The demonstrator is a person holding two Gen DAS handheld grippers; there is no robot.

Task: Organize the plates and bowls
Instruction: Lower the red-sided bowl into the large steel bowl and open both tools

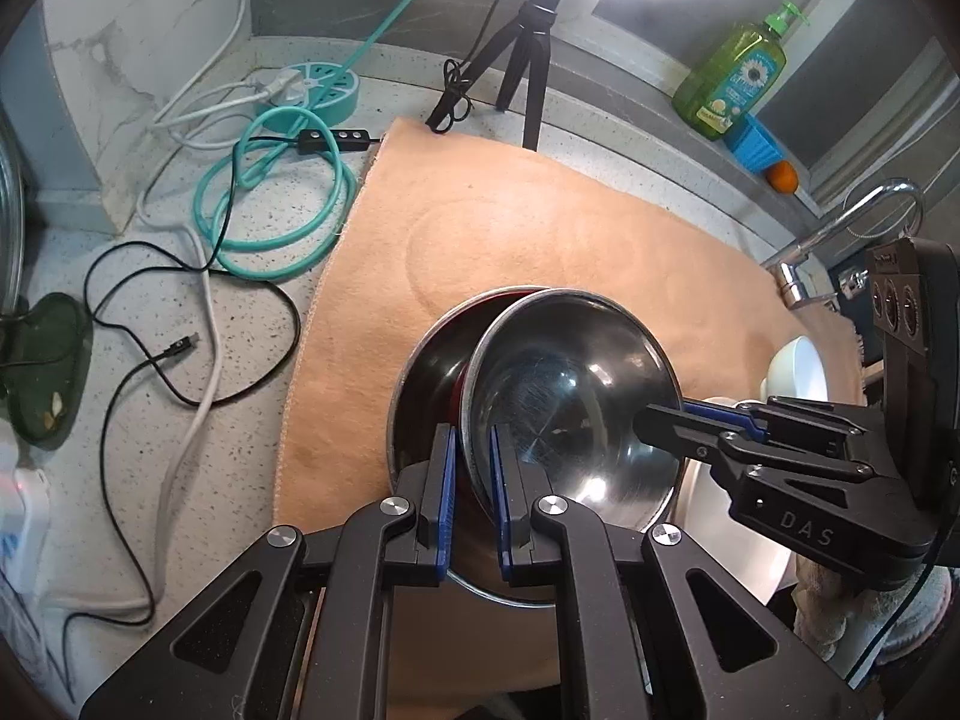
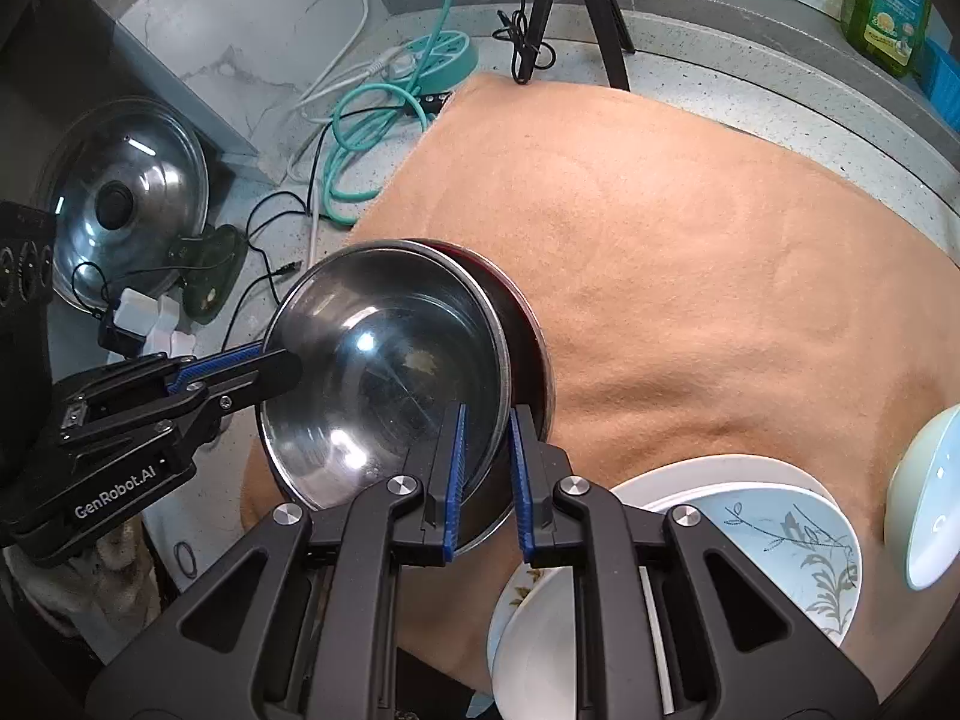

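Note:
A shiny steel bowl (image 1: 570, 396) (image 2: 384, 360) sits tilted in a second bowl with a red outside (image 1: 429, 372) (image 2: 522, 306), on an orange mat (image 1: 510, 228). My left gripper (image 1: 472, 438) (image 2: 282, 360) is shut on the steel bowl's near rim. My right gripper (image 2: 489, 420) (image 1: 651, 420) is shut on the opposite rim. White plates (image 2: 720, 477) (image 1: 750, 546), a leaf-patterned plate (image 2: 792, 546) and a pale bowl (image 2: 927, 510) (image 1: 798, 366) lie at the mat's right end.
Left of the mat lie a teal hose (image 1: 270, 204), black and white cables (image 1: 198, 312) and a round teal power strip (image 1: 318, 87). A black tripod (image 1: 528, 60) stands behind the mat. A pot lid (image 2: 126, 198), a soap bottle (image 1: 732, 78) and a faucet (image 1: 840, 234) ring the counter.

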